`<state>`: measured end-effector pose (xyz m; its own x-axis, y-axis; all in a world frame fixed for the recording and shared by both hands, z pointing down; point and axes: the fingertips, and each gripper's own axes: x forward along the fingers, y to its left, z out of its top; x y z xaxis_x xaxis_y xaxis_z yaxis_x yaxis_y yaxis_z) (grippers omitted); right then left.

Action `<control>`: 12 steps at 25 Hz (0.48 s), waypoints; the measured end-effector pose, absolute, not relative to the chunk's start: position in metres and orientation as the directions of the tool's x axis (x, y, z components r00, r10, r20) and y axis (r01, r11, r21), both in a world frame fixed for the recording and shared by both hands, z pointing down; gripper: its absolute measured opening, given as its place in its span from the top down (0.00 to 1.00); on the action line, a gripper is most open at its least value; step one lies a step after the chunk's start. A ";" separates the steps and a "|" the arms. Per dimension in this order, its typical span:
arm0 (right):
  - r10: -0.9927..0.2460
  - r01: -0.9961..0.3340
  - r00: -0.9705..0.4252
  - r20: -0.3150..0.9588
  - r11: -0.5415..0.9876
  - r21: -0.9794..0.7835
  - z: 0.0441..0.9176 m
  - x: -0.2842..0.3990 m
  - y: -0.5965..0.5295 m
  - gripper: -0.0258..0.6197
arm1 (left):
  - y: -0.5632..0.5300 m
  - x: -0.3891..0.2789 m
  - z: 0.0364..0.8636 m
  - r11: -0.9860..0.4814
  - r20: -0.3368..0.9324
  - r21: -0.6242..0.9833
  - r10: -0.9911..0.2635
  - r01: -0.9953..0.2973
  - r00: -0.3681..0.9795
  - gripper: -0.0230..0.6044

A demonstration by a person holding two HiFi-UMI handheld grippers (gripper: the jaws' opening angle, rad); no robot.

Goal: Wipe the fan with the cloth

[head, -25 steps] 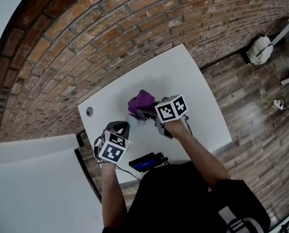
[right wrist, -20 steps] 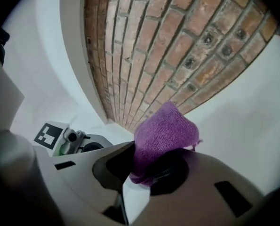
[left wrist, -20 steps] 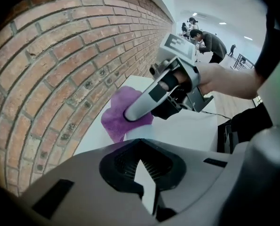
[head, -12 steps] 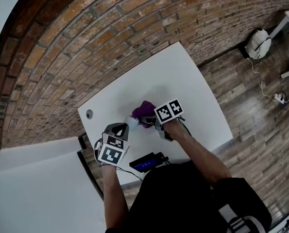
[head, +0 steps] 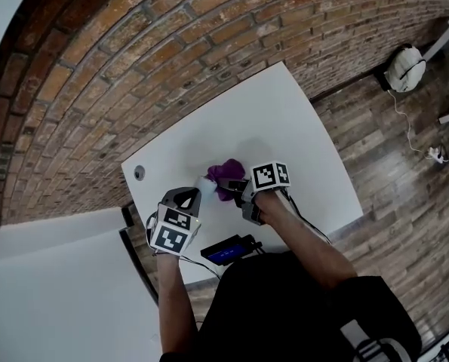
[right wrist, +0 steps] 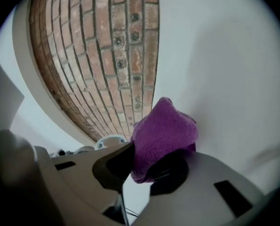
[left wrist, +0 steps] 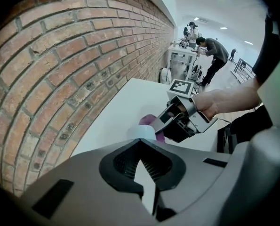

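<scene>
A small pale fan [head: 207, 185] sits on the white table [head: 284, 127], right at the tip of my left gripper [head: 188, 199]. In the left gripper view the fan's round head [left wrist: 142, 132] shows just past the shut jaws, with a white strip caught between them. My right gripper [head: 241, 187] is shut on a purple cloth [head: 228, 176], which bulges out past its jaws [right wrist: 163, 131]. The cloth [left wrist: 150, 121] lies against the fan's far side. From the right gripper view the fan [right wrist: 109, 142] is a pale ring left of the cloth.
A brick wall [head: 133, 74] runs along the table's far edge. A black device with a blue screen [head: 228, 250] lies at the near edge, and a round hole [head: 139, 173] is in the table's left corner. People [left wrist: 214, 55] stand far off across the room.
My right gripper has come down and rolled, bringing the purple cloth lower and closer to the fan. The left gripper has stayed where it was.
</scene>
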<state>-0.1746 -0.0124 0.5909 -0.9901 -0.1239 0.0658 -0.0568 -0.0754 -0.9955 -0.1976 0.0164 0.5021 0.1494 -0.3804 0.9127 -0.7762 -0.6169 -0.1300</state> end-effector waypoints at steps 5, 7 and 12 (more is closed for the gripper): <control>-0.006 -0.304 -0.952 0.306 0.153 -0.940 0.626 -0.176 -0.008 0.84 | 0.016 -0.198 0.502 -0.607 0.908 -0.127 -0.389 -0.785 0.154 0.96; 0.046 -0.421 -0.885 0.464 0.348 -0.837 0.642 -0.171 -0.003 0.84 | 0.017 -0.198 0.502 -0.603 0.906 -0.124 -0.393 -0.788 0.158 0.97; -0.077 -0.542 -0.708 0.702 0.697 -0.470 0.635 -0.149 -0.029 0.84 | 0.016 -0.197 0.502 -0.592 0.899 -0.108 -0.401 -0.799 0.176 0.96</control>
